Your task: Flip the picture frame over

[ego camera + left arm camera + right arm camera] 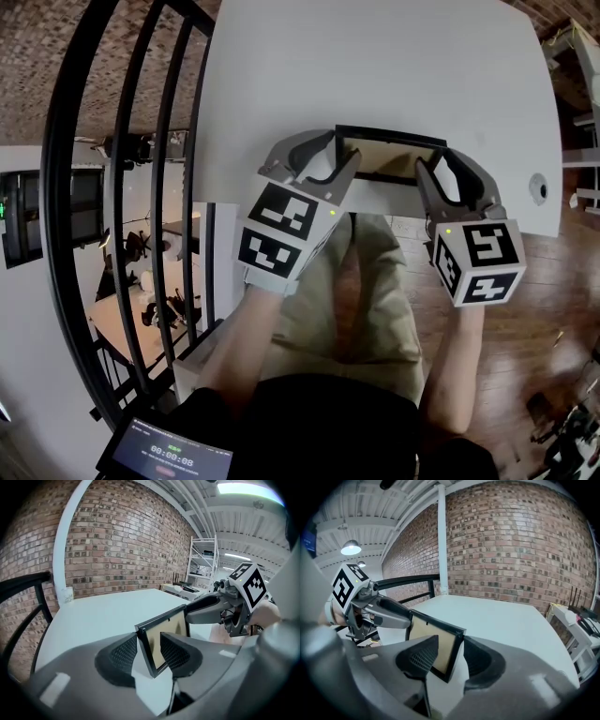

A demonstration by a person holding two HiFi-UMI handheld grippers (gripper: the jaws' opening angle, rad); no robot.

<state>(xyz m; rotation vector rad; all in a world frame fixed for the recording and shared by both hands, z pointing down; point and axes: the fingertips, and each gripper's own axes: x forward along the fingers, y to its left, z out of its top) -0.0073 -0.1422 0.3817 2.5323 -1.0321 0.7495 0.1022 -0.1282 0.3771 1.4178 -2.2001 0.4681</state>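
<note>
A black picture frame [389, 159] with its tan backing toward me is tilted up on edge at the near edge of the white table [375, 66]. My left gripper [342, 150] is shut on its left end and my right gripper [436, 161] on its right end. In the left gripper view the frame [174, 623] stands slanted between the left gripper [151, 656] pads, with the right gripper's fingers [211, 609] at its far end. The right gripper view shows the frame [446, 651] inside the right gripper [452, 660], and the left gripper's fingers [384, 611] beyond it.
A black curved railing [141, 141] runs along the table's left side. The person's legs [375, 300] are below the near edge. A round cable hole [538, 187] is at the table's right corner. A white cup [67, 595] stands at the far corner, with white shelving [201, 559] behind.
</note>
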